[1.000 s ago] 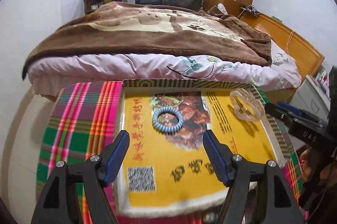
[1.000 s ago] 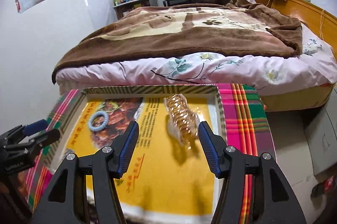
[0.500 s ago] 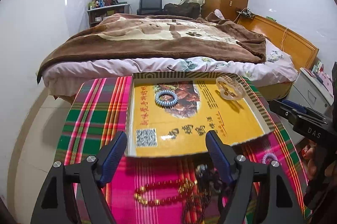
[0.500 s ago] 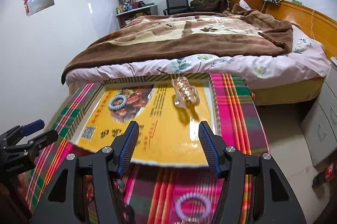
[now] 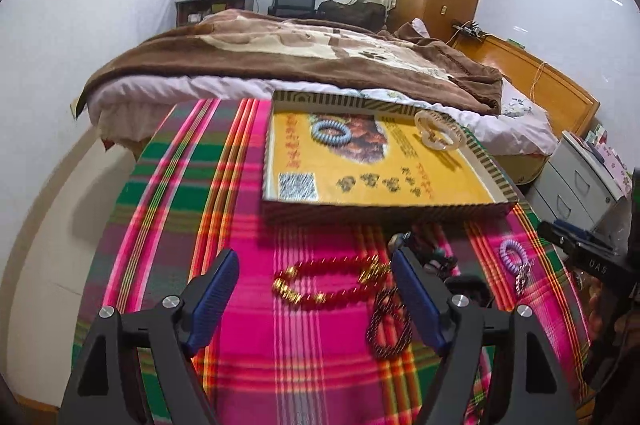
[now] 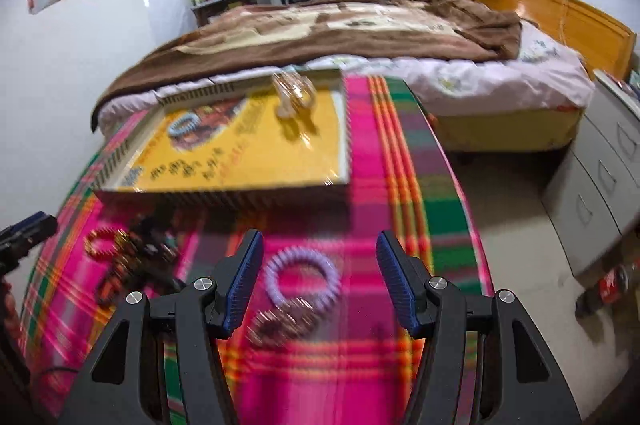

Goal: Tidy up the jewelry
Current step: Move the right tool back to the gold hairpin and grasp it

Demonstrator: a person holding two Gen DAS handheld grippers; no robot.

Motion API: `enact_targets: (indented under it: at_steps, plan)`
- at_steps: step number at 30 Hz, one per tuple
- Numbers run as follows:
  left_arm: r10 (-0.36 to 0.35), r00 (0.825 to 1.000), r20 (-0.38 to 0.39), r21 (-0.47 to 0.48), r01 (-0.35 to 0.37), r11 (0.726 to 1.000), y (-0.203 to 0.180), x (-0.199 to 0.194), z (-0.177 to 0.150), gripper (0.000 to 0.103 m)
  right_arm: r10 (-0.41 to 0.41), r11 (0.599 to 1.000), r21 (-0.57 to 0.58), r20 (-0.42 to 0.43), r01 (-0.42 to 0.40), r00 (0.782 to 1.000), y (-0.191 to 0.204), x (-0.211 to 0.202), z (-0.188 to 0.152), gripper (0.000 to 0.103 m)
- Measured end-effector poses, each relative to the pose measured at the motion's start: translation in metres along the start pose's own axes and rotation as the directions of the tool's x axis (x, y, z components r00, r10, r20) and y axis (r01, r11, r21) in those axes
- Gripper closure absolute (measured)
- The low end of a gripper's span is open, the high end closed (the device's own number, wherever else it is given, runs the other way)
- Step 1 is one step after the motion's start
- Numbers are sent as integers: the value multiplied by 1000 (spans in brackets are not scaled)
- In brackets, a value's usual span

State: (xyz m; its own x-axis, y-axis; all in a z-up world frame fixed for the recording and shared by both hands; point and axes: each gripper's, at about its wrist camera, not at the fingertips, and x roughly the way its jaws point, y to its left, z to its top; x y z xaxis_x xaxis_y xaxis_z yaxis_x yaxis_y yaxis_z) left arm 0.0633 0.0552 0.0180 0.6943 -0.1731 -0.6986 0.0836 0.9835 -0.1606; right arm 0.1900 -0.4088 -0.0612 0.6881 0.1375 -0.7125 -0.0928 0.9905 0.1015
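Observation:
A shallow yellow box lid (image 5: 400,181) (image 6: 256,161) lies at the far side of a plaid cloth. In it rest a blue coil bracelet (image 5: 331,132) (image 6: 183,125) and a clear amber hair claw (image 5: 438,134) (image 6: 295,93). On the cloth nearer me lie a red and gold bead bracelet (image 5: 332,283) (image 6: 102,245), a dark twisted band (image 5: 389,325), a tangle of dark beads (image 5: 430,251) and a purple coil bracelet (image 5: 513,253) (image 6: 302,275) beside a brown beaded piece (image 6: 286,321). My left gripper (image 5: 316,299) hangs open above the red bracelet. My right gripper (image 6: 320,279) hangs open above the purple coil.
The plaid cloth (image 5: 180,225) covers a small table whose right edge (image 6: 460,193) drops to the floor. A bed with a brown blanket (image 5: 300,61) stands just behind it. Grey drawers (image 6: 604,185) and a red bottle (image 6: 608,285) sit at the right.
Both grippers have drawn back from over the box lid toward the near side of the table. The loose jewelry on the cloth has come into view beneath them. The left jaws stand slightly wider.

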Motion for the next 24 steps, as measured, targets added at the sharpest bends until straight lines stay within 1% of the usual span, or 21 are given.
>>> enact_targets:
  at_steps: [2, 4, 7, 9, 12, 15, 18, 21, 23, 24]
  plan:
    - [-1, 1000, -1, -9, 1, 1000, 4, -1, -6, 25, -8, 1000, 15, -8, 8, 1000, -10, -2, -11, 44]
    - [4, 1000, -7, -12, -5, 1000, 7, -1, -12, 25, 6, 999, 41, -23, -6, 1000, -16, -5, -23, 44]
    - [1, 1000, -17, -23, -2, 1000, 9, 2, -16, 25, 7, 999, 50, -61, -4, 998, -14, -4, -37, 44]
    - [-1, 1000, -24, -28, 0, 1000, 8, 5, -19, 25, 5, 999, 52, -66, -1, 998, -11, -2, -43, 44]
    - [0, 999, -34, -26, -1, 1000, 6, 6, -22, 25, 30, 997, 69, -70, -25, 997, -2, -1, -45, 44]
    - [5, 999, -38, -26, -6, 1000, 6, 6, -25, 25, 18, 997, 74, -69, -13, 997, 8, 4, -42, 44]
    - [7, 999, -45, -29, -9, 1000, 7, 7, -26, 25, 28, 995, 101, -66, -21, 997, 13, 6, -38, 44]
    - [8, 998, -55, -27, -10, 1000, 6, 9, -28, 25, -10, 996, 92, -88, 18, 996, 21, 13, -37, 44]
    - [8, 998, -62, -29, -10, 1000, 5, 11, -29, 25, -30, 995, 89, -81, 37, 996, 24, 15, -37, 44]
    - [7, 998, -63, -28, -9, 1000, 5, 11, -30, 25, -45, 995, 84, -82, 51, 996, 25, 16, -37, 46]
